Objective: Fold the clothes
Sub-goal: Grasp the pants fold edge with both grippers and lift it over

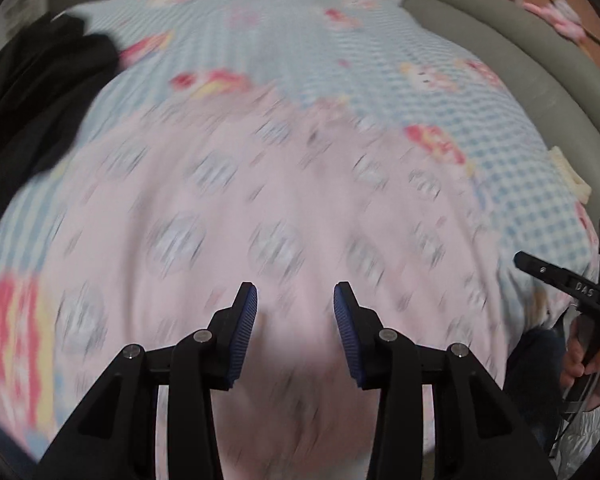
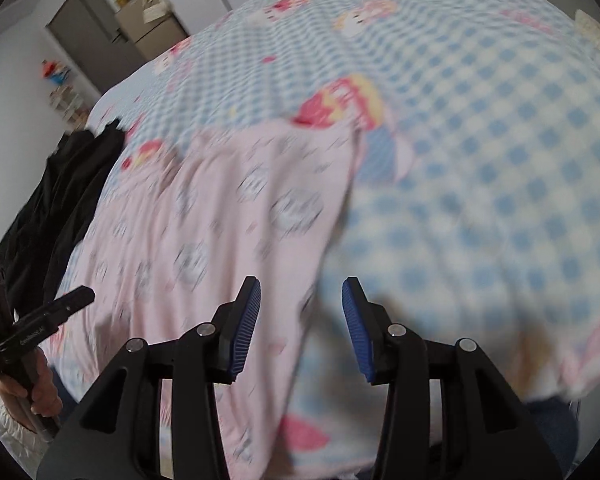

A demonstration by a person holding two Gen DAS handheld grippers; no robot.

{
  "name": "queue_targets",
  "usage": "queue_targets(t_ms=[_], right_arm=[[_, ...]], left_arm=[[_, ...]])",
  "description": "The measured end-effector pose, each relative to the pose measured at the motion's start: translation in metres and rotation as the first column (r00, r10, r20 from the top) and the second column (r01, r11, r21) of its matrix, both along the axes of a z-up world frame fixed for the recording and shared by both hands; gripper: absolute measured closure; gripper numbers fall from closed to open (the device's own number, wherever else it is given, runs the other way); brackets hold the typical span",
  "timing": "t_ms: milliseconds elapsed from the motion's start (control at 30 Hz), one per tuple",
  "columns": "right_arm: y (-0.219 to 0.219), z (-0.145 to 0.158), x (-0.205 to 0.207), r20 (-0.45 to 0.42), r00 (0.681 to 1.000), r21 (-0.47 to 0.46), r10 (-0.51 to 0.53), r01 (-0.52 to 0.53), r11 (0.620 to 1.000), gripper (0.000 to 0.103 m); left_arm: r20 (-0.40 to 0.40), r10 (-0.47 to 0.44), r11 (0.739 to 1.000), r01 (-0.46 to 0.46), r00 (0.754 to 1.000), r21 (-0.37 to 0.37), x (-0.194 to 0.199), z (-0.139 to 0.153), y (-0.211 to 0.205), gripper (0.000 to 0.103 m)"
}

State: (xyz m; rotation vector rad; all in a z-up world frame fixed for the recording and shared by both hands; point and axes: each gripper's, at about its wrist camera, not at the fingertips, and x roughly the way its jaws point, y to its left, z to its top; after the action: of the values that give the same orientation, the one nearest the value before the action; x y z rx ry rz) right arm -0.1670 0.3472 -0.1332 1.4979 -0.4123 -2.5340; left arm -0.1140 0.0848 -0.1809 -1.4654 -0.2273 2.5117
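Both tongs are hovering released over a pink garment on the bed.

The pink patterned garment (image 1: 260, 208) is lying spread on the blue checked bed sheet (image 2: 500, 140), with a black garment (image 1: 32, 92) lying beside it at the left edge of the bed. The left tongs (image 1: 295, 312) are standing apart above the pink cloth, with nothing between the blue pads. The right tongs (image 2: 301, 312) are also standing apart, grasping nothing, over the right edge of the pink garment. Both views are blurred.
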Motion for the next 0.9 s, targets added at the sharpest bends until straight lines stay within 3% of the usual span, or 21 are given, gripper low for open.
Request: queue_targets(t_ms=[133,333,467,600,633,667,700,733,900], right_arm=[[0.016,-0.012,-0.043,0.054,0.998,-0.023,-0.038,0.040,0.999,0.059],[0.028,-0.038,-0.104,0.099,0.994,-0.046,-0.048,0.052,0.998,0.059],[0.026,-0.056,-0.135,0.107,0.994,-0.061,-0.027,0.034,0.998,0.054],[0.016,-0.070,-0.157,0.089,0.996,-0.054,0.027,-0.022,0.998,0.045],[0.014,-0.076,-0.159,0.100,0.995,-0.058,0.024,-0.019,0.998,0.051],[0.012,-0.079,-0.161,0.104,0.994,-0.057,0.024,-0.018,0.998,0.072],[0.010,-0.075,-0.159,0.078,0.997,-0.041,0.028,-0.025,0.999,0.080],[0.009,-0.072,-0.157,0.053,0.998,-0.027,0.033,-0.031,0.999,0.093],[0.024,-0.034,-0.139,-0.071,0.997,-0.049,0.008,-0.012,0.999,0.098]], left_arm=[[0.013,-0.025,0.999,0.025,1.000,-0.048,-0.079,0.001,0.011,0.063],[0.037,-0.058,0.994,0.061,0.998,-0.095,-0.182,-0.026,0.027,0.066],[0.087,-0.078,0.990,0.088,0.993,-0.113,-0.223,-0.055,0.035,0.063],[0.125,-0.144,0.984,0.155,0.982,-0.083,-0.237,-0.079,0.046,0.061],[0.129,-0.160,0.982,0.171,0.979,-0.079,-0.238,-0.083,0.049,0.064],[0.114,-0.167,0.980,0.178,0.979,-0.091,-0.235,-0.083,0.052,0.073],[0.094,-0.170,0.979,0.178,0.981,-0.096,-0.232,-0.078,0.054,0.091],[0.073,-0.171,0.979,0.178,0.982,-0.100,-0.230,-0.073,0.056,0.093],[-0.039,-0.156,0.986,0.153,0.987,-0.072,-0.224,-0.037,0.055,0.097]])
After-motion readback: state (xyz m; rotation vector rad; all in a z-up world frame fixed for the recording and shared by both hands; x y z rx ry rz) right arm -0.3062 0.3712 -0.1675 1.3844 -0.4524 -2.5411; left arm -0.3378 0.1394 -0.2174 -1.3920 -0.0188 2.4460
